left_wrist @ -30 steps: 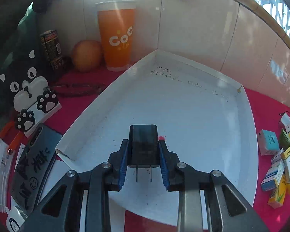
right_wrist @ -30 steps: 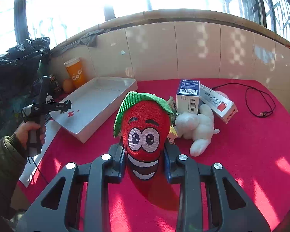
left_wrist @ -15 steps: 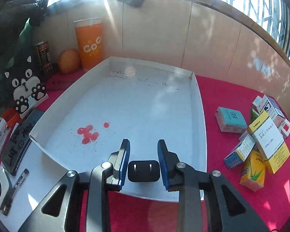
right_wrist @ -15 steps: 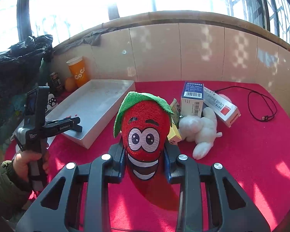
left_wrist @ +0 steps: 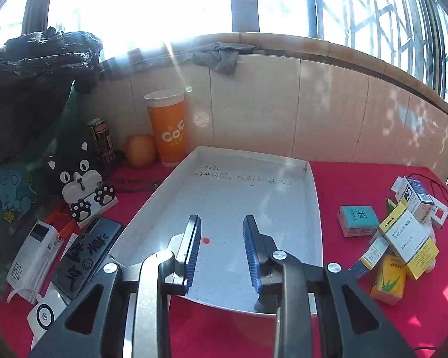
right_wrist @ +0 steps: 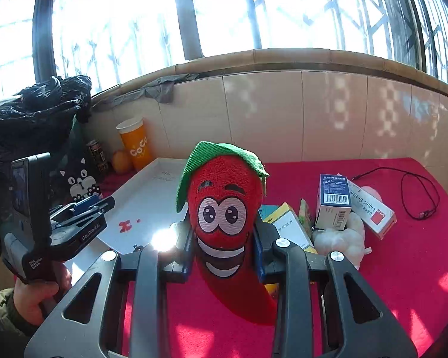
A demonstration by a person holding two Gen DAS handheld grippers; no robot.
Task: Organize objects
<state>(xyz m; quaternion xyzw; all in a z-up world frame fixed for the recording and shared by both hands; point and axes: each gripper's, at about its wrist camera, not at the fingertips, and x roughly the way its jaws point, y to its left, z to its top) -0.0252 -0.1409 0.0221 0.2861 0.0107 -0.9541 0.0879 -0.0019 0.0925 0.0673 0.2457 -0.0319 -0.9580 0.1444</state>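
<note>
My right gripper (right_wrist: 222,232) is shut on a red chili plush toy (right_wrist: 224,197) with a green cap and holds it upright above the red cloth. Over the near end of the white tray (left_wrist: 313,208) my left gripper (left_wrist: 221,238) stands open, with nothing between its blue pads (left_wrist: 194,238). A red stain (left_wrist: 206,240) marks the tray floor. In the right wrist view a hand (right_wrist: 30,298) holds the left gripper (right_wrist: 104,203) at the tray's (right_wrist: 152,197) near corner. No black charger shows in either view.
Medicine boxes (left_wrist: 406,238) lie piled right of the tray, and a teal box (left_wrist: 358,219) sits closer to it. Behind it are an orange cup (left_wrist: 167,134), a fruit (left_wrist: 140,150) and a can (left_wrist: 101,140). Left: cat stand (left_wrist: 80,185), power bank (left_wrist: 33,256), phone case (left_wrist: 83,256). White plush (right_wrist: 340,238), cable (right_wrist: 418,191).
The black charger held between the left jaws a second ago dropped low between them, then left the view. The left gripper drew back and rose. The right gripper rose with the plush.
</note>
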